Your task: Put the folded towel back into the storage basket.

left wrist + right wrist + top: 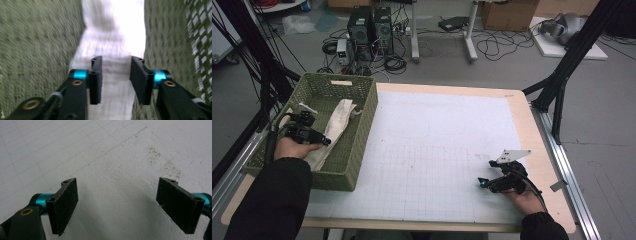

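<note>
A cream cloth (340, 121) lies lengthwise in the green woven basket (365, 111) at the table's left. My left gripper (325, 141) hovers inside the basket over the near part of the cloth. In the left gripper view the jaws stand apart above the white cloth (112, 32); nothing is pinched between the pads (96, 80), and the basket floor (37, 37) lies on both sides. My right gripper (482, 183) rests low over the white grid mat (437, 150) at the front right. Its jaws are spread wide around bare mat (117, 157).
The basket takes up the table's left edge. The wooden table rim (532, 125) borders the mat on the right. Black frame legs (562, 70) stand beyond the right side; computers (371, 27) and cables lie on the floor behind. A faint dirty smudge (165, 162) marks the mat.
</note>
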Action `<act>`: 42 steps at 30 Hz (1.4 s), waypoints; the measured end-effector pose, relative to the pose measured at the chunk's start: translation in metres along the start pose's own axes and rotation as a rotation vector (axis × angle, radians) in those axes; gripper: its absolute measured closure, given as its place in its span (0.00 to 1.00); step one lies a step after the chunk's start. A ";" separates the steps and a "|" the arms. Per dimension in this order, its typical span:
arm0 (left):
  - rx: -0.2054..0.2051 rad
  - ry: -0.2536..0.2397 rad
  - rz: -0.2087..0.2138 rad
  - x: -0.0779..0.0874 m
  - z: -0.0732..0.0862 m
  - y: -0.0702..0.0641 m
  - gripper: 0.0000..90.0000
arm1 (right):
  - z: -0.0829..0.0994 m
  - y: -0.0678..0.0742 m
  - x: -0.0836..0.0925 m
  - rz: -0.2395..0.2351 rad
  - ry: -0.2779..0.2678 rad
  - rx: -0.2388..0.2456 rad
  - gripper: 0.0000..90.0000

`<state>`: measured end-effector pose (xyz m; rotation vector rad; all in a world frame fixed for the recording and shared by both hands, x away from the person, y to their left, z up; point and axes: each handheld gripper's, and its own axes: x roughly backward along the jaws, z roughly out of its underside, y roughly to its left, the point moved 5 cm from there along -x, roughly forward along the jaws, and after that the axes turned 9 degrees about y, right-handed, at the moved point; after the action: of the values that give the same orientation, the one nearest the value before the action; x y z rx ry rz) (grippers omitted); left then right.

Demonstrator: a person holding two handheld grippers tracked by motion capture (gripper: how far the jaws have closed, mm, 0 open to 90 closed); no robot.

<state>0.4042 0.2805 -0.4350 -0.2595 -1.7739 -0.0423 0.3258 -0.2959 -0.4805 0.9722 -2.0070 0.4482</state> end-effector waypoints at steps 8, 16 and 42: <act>-0.039 0.100 0.054 -0.013 0.005 -0.006 0.71 | 0.000 0.000 0.000 0.000 -0.002 0.003 0.19; -0.104 0.111 -0.011 -0.014 0.007 -0.010 0.80 | 0.000 0.001 0.000 -0.005 0.000 0.010 0.19; -0.036 0.134 0.075 -0.009 0.005 -0.010 0.84 | -0.004 0.001 -0.003 -0.011 -0.003 0.018 0.19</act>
<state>0.3990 0.2704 -0.4437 -0.3415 -1.6304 -0.0363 0.3276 -0.2918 -0.4804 0.9949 -2.0031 0.4600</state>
